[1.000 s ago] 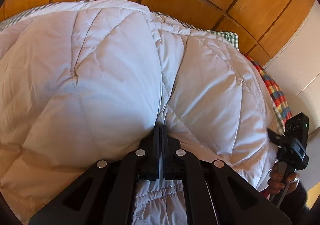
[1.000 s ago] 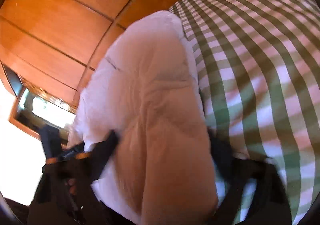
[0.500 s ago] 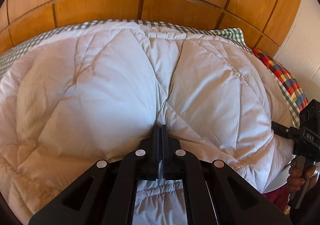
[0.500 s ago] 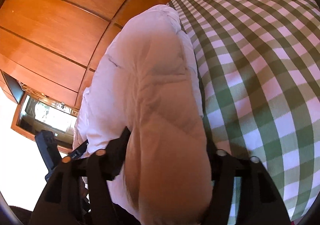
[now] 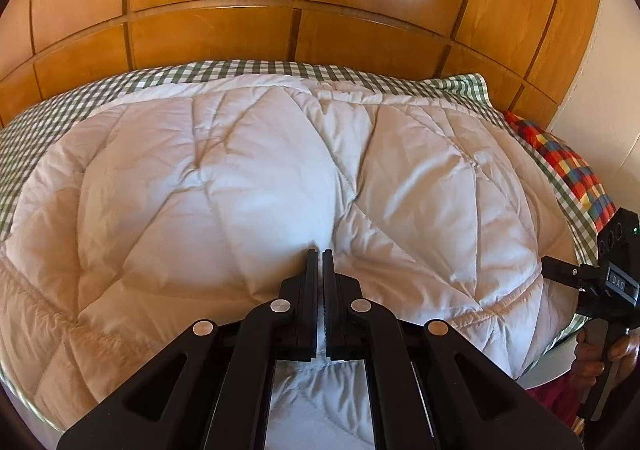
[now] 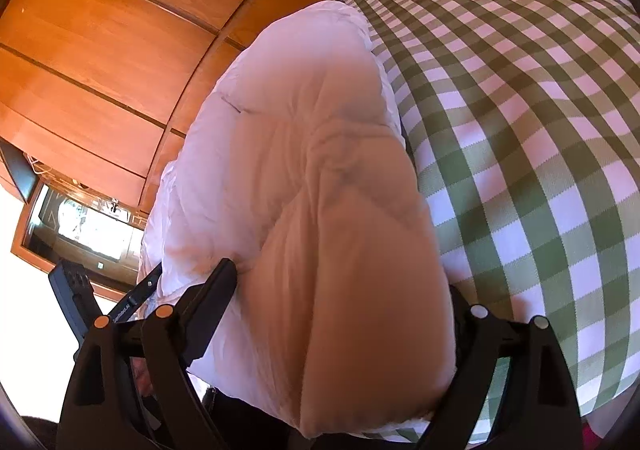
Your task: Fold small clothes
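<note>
While the white quilted duvet [image 5: 248, 185] is lying across the green checked bedspread [image 6: 540, 129], the left gripper [image 5: 319, 256] is clamping its near hem shut — the right gripper [image 6: 340, 290], jaws just widening, is straddling the folded end, its ridge running away toward the wooden headboard [image 5: 280, 1].

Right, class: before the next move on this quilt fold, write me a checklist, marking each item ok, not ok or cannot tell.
1. Left gripper shut on the quilt: ok.
2. Right gripper clear of the quilt: not ok. Its jaws have just been opening, with the quilt bulging between them.
3. Quilt resting on the checked cover: ok.
4. Quilt edges lined up: cannot tell, since the near edge is hidden.
5. Grippers apart from each other: ok.
</note>
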